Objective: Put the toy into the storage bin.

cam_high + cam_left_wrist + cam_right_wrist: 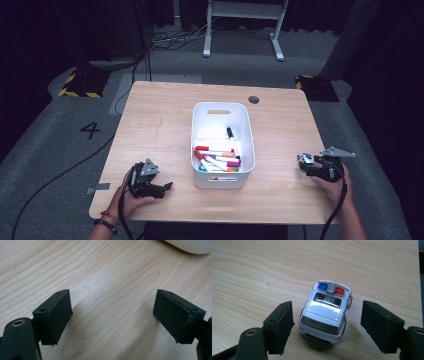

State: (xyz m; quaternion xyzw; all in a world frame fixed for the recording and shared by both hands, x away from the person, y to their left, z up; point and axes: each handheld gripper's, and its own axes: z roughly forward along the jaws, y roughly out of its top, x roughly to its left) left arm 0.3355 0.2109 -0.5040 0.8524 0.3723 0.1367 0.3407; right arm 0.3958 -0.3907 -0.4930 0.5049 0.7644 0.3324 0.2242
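Fingers of right gripper (327,322) wide beside toy police car (326,312) (nose hidden); left gripper (112,315) wide.

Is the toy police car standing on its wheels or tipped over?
On its wheels: the toy police car sits roof-up on the table, light bar on top.

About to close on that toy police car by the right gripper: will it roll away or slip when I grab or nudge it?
The toy police car stands on its wheels on the table, so a nudge from behind would probably roll it forward. Its glossy, rounded body may slip against the pads. It looks rigid, so the open right gripper straddling its sides should hold it.
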